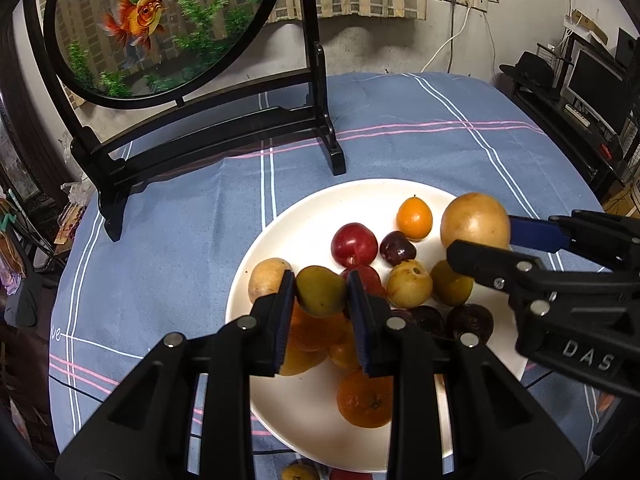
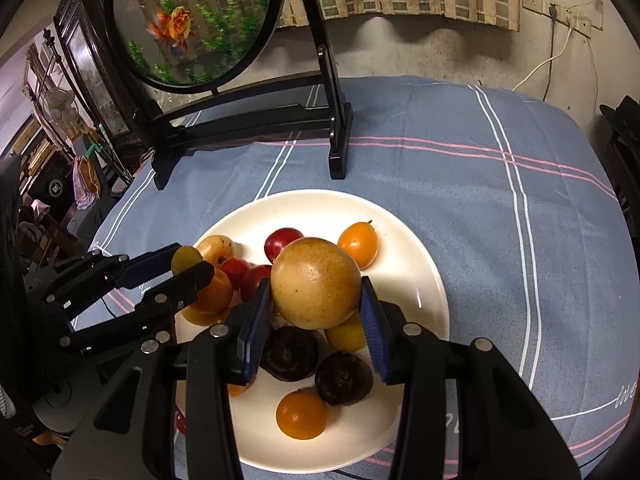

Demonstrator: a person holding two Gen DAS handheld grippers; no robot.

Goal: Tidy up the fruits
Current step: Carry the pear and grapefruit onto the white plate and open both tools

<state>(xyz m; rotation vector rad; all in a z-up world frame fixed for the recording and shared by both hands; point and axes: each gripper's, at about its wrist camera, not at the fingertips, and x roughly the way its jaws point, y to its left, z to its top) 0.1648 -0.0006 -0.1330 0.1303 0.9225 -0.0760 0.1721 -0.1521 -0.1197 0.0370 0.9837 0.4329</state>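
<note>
A white plate (image 1: 304, 216) (image 2: 416, 248) on the blue cloth carries several fruits: red, dark purple, orange and yellow ones. My left gripper (image 1: 320, 284) is shut on a small green-yellow fruit (image 1: 320, 290) just above the plate's left side; in the right wrist view the left gripper (image 2: 188, 262) comes in from the left with that fruit (image 2: 186, 258). My right gripper (image 2: 316, 292) is shut on a large round tan fruit (image 2: 316, 282) over the middle of the plate. In the left wrist view the right gripper (image 1: 480, 240) and its tan fruit (image 1: 474, 220) sit at the right.
A black wooden stand with a round goldfish screen (image 1: 160, 24) (image 2: 192, 20) stands at the back left of the table. A fruit or two (image 1: 300, 472) lie on the cloth at the plate's near edge. Bare blue cloth (image 2: 520, 240) lies to the right.
</note>
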